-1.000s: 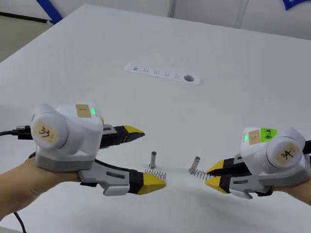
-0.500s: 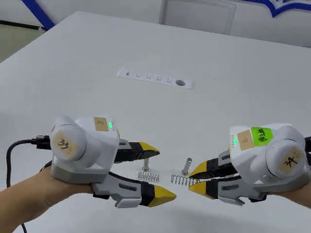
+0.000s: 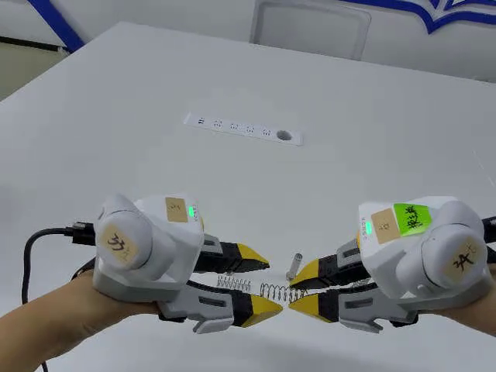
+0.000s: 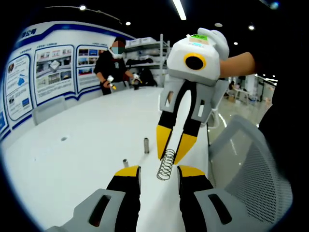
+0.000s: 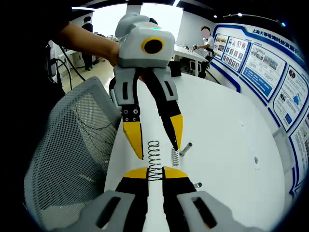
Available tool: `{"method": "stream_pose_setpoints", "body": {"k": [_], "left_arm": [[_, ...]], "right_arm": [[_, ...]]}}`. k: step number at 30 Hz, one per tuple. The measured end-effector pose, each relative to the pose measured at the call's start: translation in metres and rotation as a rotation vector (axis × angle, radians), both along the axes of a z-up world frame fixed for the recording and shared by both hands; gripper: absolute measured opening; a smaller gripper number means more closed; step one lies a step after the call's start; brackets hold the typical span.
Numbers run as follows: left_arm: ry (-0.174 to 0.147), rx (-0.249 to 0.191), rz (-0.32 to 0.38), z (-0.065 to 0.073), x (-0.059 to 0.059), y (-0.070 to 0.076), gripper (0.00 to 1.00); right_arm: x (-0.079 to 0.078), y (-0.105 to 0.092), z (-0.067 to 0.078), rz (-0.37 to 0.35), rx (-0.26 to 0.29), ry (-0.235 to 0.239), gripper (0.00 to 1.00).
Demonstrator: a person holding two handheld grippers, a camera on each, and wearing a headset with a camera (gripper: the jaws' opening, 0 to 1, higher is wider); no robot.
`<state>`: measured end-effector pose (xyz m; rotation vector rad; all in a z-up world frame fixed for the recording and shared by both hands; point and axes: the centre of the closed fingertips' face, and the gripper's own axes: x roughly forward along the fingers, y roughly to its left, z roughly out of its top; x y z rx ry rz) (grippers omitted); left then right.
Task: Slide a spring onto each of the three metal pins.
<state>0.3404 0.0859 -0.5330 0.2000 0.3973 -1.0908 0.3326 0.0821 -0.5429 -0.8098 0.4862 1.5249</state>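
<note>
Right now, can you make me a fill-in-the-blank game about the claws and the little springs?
1. The right claw is shut on a coiled ___.
2. The left claw has its jaws ___.
3. The tips of both claws are coloured ___.
4. Behind the claws, a power strip lies on the white ___.
Missing words: spring, open, yellow, table.

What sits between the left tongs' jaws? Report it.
One spring, its far end pinched by the right tongs, reaches between the open left tongs' tips. How far it runs inside the right tongs is covered.
</note>
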Motion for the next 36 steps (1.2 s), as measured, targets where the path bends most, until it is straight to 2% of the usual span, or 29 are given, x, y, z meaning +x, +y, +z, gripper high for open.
{"method": "stream_pose_setpoints", "body": {"k": [7, 12, 19, 22, 30, 34, 35, 36], "left_arm": [[-0.006, 0.016, -0.007, -0.002, 0.0, 0.0, 0.21], [0.005, 0.009, -0.026, -0.003, -0.003, -0.002, 0.13], [0.019, -0.004, -0.037, -0.003, -0.006, -0.003, 0.12], [-0.002, -0.007, -0.029, -0.001, -0.004, -0.002, 0.11], [-0.01, -0.036, -0.024, 0.006, -0.003, 0.002, 0.09], [0.006, -0.052, -0.015, 0.008, -0.001, 0.002, 0.09], [0.033, -0.067, -0.008, 0.008, -0.002, 0.001, 0.09], [0.044, -0.077, -0.003, 0.009, -0.002, 0.001, 0.09]], "right_arm": [[0.001, 0.001, 0.001, 0.002, 0.002, 0.004, 0.11], [0.002, 0.001, 0.0, -0.001, 0.004, 0.007, 0.11], [0.0, 0.001, 0.001, 0.017, 0.002, 0.015, 0.11], [0.002, 0.001, 0.003, 0.018, 0.006, 0.011, 0.11], [0.004, 0.004, 0.012, 0.037, 0.026, -0.003, 0.11], [0.006, 0.005, 0.013, 0.02, 0.045, 0.011, 0.12], [0.006, 0.006, 0.014, 0.013, 0.053, 0.024, 0.13], [0.007, 0.006, 0.014, 0.005, 0.056, 0.028, 0.14]]}}
